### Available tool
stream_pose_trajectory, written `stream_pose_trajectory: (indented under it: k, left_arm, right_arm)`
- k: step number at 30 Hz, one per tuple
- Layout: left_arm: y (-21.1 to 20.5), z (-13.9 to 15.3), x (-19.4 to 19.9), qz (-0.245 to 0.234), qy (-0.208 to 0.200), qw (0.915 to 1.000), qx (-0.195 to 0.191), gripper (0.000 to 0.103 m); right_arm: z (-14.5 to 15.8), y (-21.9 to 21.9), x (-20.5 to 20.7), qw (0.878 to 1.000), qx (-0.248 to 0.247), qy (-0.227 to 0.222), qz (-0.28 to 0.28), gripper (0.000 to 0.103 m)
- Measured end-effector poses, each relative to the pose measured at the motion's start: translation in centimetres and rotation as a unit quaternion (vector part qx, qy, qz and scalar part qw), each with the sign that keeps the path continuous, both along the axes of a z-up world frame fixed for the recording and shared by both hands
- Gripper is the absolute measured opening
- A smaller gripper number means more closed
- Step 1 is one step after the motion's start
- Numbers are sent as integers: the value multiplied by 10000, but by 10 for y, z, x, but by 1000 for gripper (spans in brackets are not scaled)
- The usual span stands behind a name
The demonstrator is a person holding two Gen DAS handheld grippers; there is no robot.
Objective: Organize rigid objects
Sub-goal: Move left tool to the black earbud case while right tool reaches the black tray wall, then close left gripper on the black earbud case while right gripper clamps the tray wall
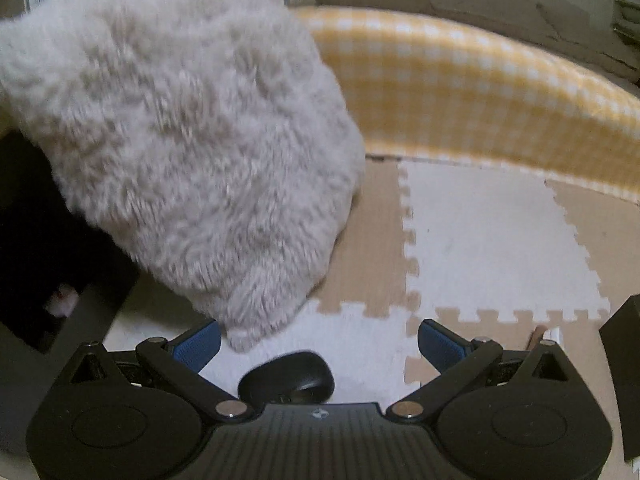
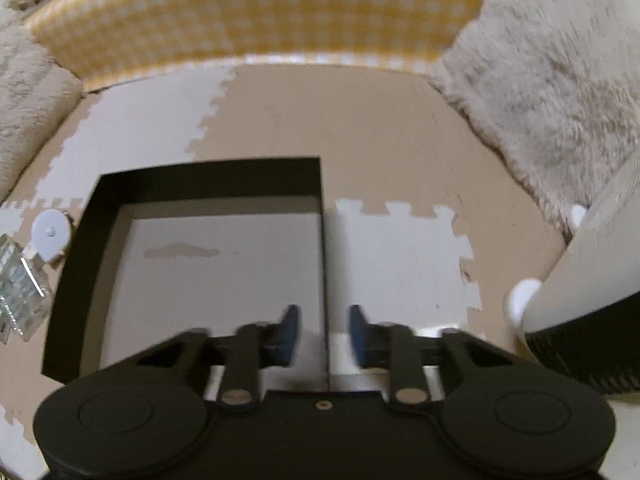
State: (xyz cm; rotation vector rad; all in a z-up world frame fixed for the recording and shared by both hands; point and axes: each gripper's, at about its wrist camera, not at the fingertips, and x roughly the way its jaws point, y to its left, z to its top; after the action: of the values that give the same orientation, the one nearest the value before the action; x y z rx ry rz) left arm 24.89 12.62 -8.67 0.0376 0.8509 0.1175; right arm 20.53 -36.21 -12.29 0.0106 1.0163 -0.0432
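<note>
Right tongs (image 2: 324, 332) straddling box wall (image 2: 323, 248)
Pads apart, not yet pinching; wall's long axis running straight ahead. Left tongs (image 1: 320, 340) gaping wide over black mouse (image 1: 286, 374).

Left wrist view. Left hand-held gripper (image 1: 319, 340) at 6 o'clock, blue pads (image 1: 200, 342) spread wide, nothing between them but floor. A black rounded object (image 1: 286, 376) lies just ahead of the gripper body, near centre-bottom; identity unclear. Fluffy grey-white cushion (image 1: 180, 120) fills 9 to 12 o'clock, its lower tip reaching down just beside the left pad. Yellow-and-white checked cushion edge (image 1: 460, 92) arcs from 12 to 3 o'clock. Floor of interlocking foam mat tiles (image 1: 480, 240), white and tan, at centre-right. Dark box corner (image 1: 624, 360) at 4 o'clock. Frame slightly blurred.
</note>
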Motion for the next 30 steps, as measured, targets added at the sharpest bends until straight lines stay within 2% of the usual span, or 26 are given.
stream_pose_trajectory:
  k: [7,12,16,21,25,28,30]
  left_arm:
    - [7,-16,5,-51,289,9994,-187,103]
    - [18,-25,9,73,448,9983,-377,103]
    - [30,-39,15,367,742,9949,-568,100]
    - [44,-53,23,914,948,9867,-955,98]
    - [53,-64,29,1568,1035,9728,-1358,98]
    - [53,-72,34,1786,1115,9668,-1445,98]
    - [52,-76,37,1865,1188,9656,-1369,96]
  right_arm:
    - [-8,-1,8,9997,50,227,54,8]
    - [-7,1,5,9994,147,302,9,4]
    - [-6,2,2,9990,234,386,21,4]
    - [-6,11,0,9987,78,475,191,5]
    - [-7,11,0,9987,80,465,189,5]
    - [-7,10,0,9988,133,439,145,5]
    - [-7,11,0,9990,108,405,146,5]
